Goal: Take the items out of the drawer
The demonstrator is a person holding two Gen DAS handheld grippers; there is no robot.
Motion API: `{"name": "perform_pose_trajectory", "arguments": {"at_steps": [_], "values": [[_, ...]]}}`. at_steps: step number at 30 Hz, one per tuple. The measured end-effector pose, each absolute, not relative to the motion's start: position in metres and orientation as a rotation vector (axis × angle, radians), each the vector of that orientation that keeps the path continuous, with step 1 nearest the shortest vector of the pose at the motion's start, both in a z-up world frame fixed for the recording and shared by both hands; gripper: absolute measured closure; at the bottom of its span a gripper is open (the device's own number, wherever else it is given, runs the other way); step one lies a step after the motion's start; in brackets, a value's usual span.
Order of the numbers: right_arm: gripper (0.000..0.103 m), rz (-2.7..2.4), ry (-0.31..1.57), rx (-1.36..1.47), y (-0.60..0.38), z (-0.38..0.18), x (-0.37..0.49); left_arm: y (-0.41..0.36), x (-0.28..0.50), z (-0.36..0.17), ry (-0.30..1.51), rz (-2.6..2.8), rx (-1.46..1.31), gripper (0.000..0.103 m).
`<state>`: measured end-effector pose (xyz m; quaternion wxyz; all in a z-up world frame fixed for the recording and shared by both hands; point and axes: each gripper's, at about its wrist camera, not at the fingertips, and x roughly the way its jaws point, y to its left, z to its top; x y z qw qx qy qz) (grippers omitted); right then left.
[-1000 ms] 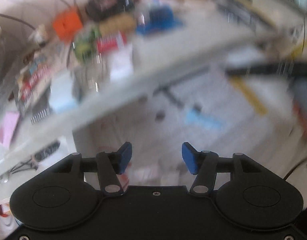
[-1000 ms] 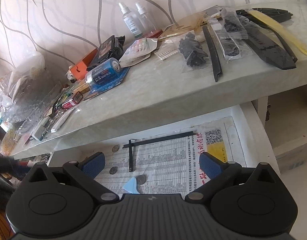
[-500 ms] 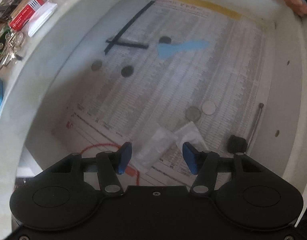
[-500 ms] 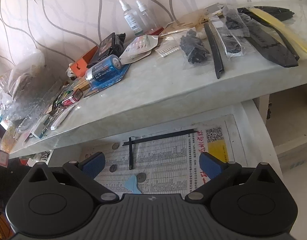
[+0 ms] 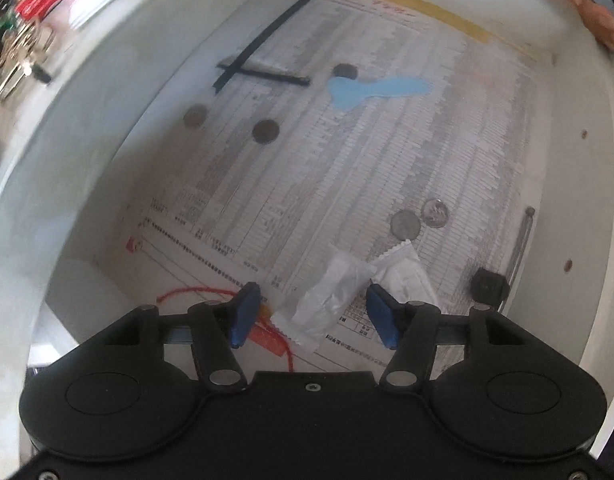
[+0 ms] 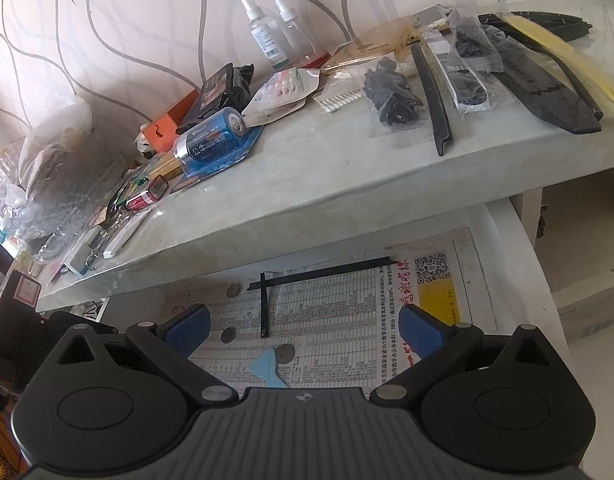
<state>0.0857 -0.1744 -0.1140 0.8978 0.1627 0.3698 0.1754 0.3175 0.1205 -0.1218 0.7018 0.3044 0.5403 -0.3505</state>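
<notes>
The open white drawer (image 5: 87, 168) is lined with a printed sheet. My left gripper (image 5: 312, 300) points down into it, jaws closing but still apart. A clear plastic sachet (image 5: 327, 296) lies on the sheet between the fingers, untouched by the blue pads. A second white sachet (image 5: 403, 272) lies beside it by the right finger. Two silver coins (image 5: 405, 225) sit just beyond. In the right wrist view, my right gripper (image 6: 303, 320) hangs open and empty above the drawer (image 6: 519, 264), near its front.
Further in lie a blue plastic piece (image 5: 371, 90), dark coins (image 5: 265, 131), crossed black strips (image 5: 263, 60), a red string (image 5: 211, 292), and a black-headed metal rod (image 5: 519, 248). The marble top (image 6: 347, 168) holds a battery pack (image 6: 215, 140), spray bottles and bagged parts.
The left gripper swung from a blurred view over the tabletop to pointing down into the drawer, then sank closer to the sachets. The right gripper's view is unchanged.
</notes>
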Motion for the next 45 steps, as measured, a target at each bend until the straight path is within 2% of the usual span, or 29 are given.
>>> {"name": "perform_pose_trajectory", "arguments": {"at_steps": [1, 3, 4, 11, 15, 20, 23, 24, 25, 28, 31, 36, 41, 45], "values": [[0.000, 0.363, 0.764, 0.338, -0.175, -0.114, 0.085, 0.120, 0.316, -0.121, 1.211, -0.771, 0.659, 0.063], [0.000, 0.364, 0.760, 0.339, -0.175, -0.114, 0.085, 0.119, 0.313, -0.119, 1.227, -0.757, 0.609, 0.077], [0.000, 0.364, 0.758, 0.339, -0.175, -0.113, 0.085, 0.118, 0.308, -0.119, 1.218, -0.741, 0.605, 0.080], [0.000, 0.362, 0.751, 0.339, -0.175, -0.112, 0.085, 0.135, 0.299, -0.117, 1.190, -0.564, 0.403, 0.081], [0.000, 0.358, 0.748, 0.343, -0.176, -0.112, 0.084, 0.151, 0.295, -0.101, 1.174, -0.491, 0.230, 0.099], [0.000, 0.359, 0.758, 0.338, -0.175, -0.113, 0.085, 0.144, 0.285, -0.066, 1.097, -0.460, 0.170, 0.098], [0.000, 0.360, 0.755, 0.337, -0.176, -0.113, 0.084, 0.134, 0.291, -0.075, 1.127, -0.424, 0.231, 0.096], [0.000, 0.359, 0.753, 0.337, -0.176, -0.112, 0.084, 0.132, 0.293, -0.082, 1.138, -0.392, 0.265, 0.090], [0.000, 0.359, 0.752, 0.338, -0.176, -0.112, 0.084, 0.129, 0.297, -0.090, 1.154, -0.364, 0.270, 0.074], [0.000, 0.357, 0.750, 0.340, -0.177, -0.112, 0.083, 0.131, 0.301, -0.097, 1.154, -0.328, 0.219, 0.048], [0.000, 0.363, 0.753, 0.336, -0.176, -0.112, 0.083, 0.127, 0.303, -0.097, 1.141, -0.313, 0.197, 0.035], [0.000, 0.368, 0.754, 0.334, -0.175, -0.112, 0.083, 0.115, 0.301, -0.104, 1.131, -0.294, 0.242, 0.036], [0.000, 0.367, 0.753, 0.335, -0.176, -0.112, 0.083, 0.114, 0.305, -0.110, 1.173, -0.281, 0.236, 0.048], [0.000, 0.366, 0.755, 0.333, -0.175, -0.112, 0.083, 0.119, 0.313, -0.119, 1.243, -0.294, 0.184, 0.048]]}}
